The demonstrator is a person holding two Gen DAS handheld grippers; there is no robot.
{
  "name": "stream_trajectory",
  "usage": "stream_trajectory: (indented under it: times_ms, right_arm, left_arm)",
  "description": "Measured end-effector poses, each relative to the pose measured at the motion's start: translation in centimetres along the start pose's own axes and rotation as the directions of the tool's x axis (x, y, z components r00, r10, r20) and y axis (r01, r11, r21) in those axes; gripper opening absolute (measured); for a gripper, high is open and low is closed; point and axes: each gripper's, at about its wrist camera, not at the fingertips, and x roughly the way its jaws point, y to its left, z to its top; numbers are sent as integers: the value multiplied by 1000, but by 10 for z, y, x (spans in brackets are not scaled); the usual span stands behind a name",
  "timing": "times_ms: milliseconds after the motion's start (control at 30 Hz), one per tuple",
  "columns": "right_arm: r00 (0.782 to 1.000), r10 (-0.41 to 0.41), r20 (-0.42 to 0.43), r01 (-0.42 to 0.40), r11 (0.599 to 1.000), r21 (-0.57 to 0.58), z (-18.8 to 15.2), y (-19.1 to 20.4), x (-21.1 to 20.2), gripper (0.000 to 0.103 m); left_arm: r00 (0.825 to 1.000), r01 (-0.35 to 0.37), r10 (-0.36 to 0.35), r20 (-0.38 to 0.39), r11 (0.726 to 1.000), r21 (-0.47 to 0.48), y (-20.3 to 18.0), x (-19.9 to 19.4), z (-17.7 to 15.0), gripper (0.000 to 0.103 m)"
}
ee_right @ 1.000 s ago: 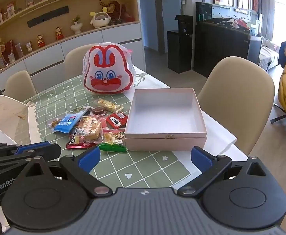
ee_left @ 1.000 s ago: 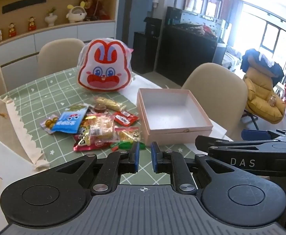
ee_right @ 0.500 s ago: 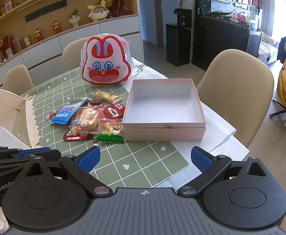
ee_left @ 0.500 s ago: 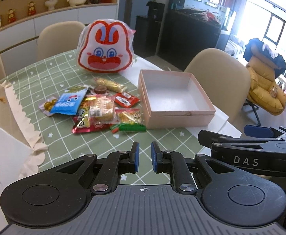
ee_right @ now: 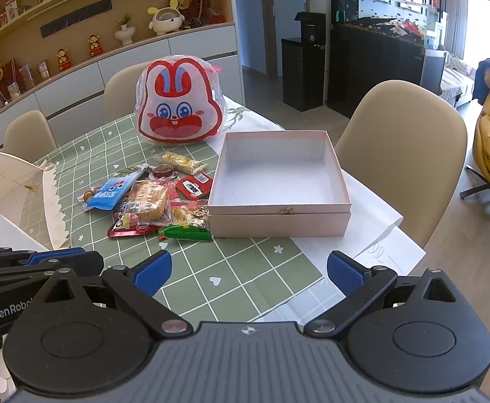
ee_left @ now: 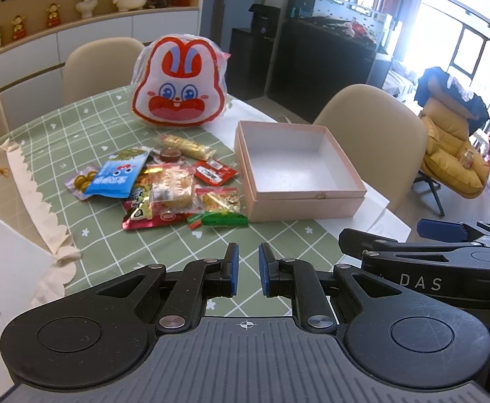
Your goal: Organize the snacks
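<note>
A pile of several wrapped snacks (ee_left: 164, 188) (ee_right: 151, 201) lies on the green checked tablecloth, left of an open, empty pink box (ee_left: 298, 174) (ee_right: 278, 184). A blue packet (ee_left: 115, 178) lies at the pile's left and a green one (ee_right: 184, 233) at its front. My left gripper (ee_left: 246, 270) hovers over the near table edge with its jaws nearly closed and nothing between them. My right gripper (ee_right: 248, 272) is wide open and empty, short of the box.
A red and white rabbit-shaped bag (ee_left: 179, 84) (ee_right: 179, 100) stands behind the snacks. A paper bag (ee_left: 6, 181) stands at the left. Beige chairs (ee_right: 399, 134) ring the table. White paper (ee_right: 379, 231) lies under the box near the table's right edge.
Both grippers have drifted a little closer to the snacks and the box. The jaws of both are as before.
</note>
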Motion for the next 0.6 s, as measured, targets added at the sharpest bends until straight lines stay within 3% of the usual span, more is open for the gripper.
stream_trajectory:
  times_ms: [600]
  right_arm:
    - [1000,1,5,-1,1000,2,-3,0,-4,100]
  left_arm:
    - [1000,24,-24,13,1000,4,-1,-6,0,17]
